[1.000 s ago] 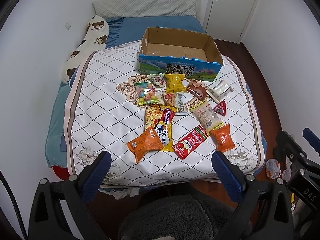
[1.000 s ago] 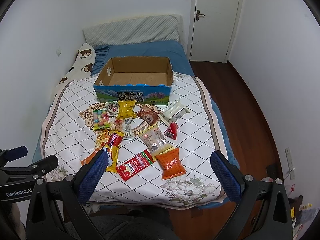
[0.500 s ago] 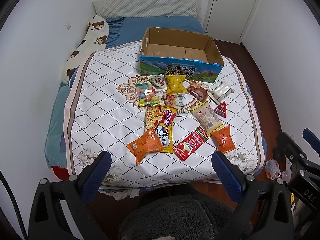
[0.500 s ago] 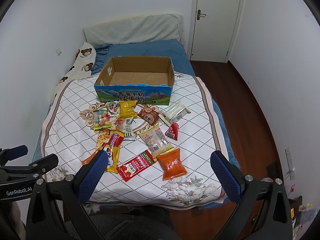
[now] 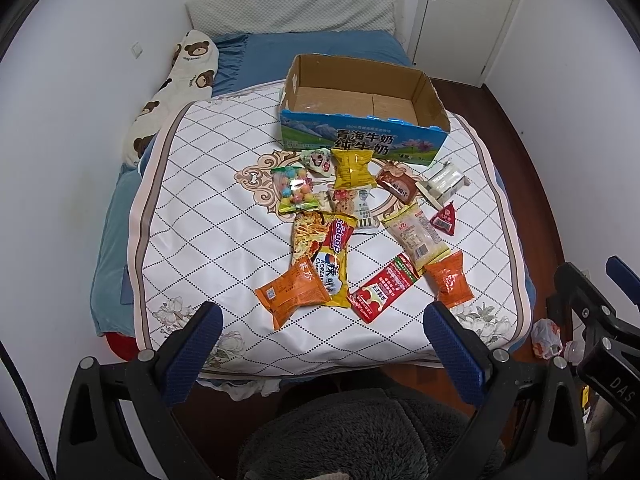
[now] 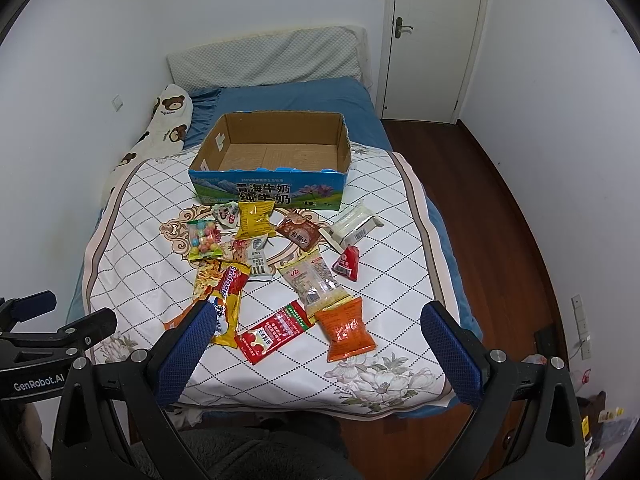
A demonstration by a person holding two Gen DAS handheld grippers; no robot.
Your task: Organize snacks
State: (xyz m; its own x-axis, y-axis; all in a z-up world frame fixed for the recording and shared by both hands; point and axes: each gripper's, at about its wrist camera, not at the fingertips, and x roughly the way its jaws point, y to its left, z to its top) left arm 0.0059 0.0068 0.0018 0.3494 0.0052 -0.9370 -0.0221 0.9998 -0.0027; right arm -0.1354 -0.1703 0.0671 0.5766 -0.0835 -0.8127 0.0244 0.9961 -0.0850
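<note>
Several snack packets lie scattered on the white quilted bedspread (image 5: 208, 216). Among them are an orange packet (image 5: 291, 291) at the front left, a red sachet (image 5: 383, 287), a smaller orange packet (image 6: 347, 329), a yellow chip bag (image 5: 352, 167) and a bag of coloured candies (image 5: 295, 192). Behind them stands an open, empty cardboard box (image 5: 362, 118) with a blue printed front (image 6: 268, 194). My left gripper (image 5: 325, 344) is open near the bed's front edge, holding nothing. My right gripper (image 6: 320, 344) is open too, above the front packets.
A teddy-bear pillow (image 5: 180, 88) lies along the left wall, a grey pillow (image 6: 268, 56) at the head of the bed. A shut white door (image 6: 434, 36) is at the back right. Wooden floor (image 6: 500, 216) runs along the bed's right side. A grey fuzzy garment (image 5: 360, 436) fills the bottom.
Both views have shifted very slightly; the packets and the box lie as before, and both grippers stay open.
</note>
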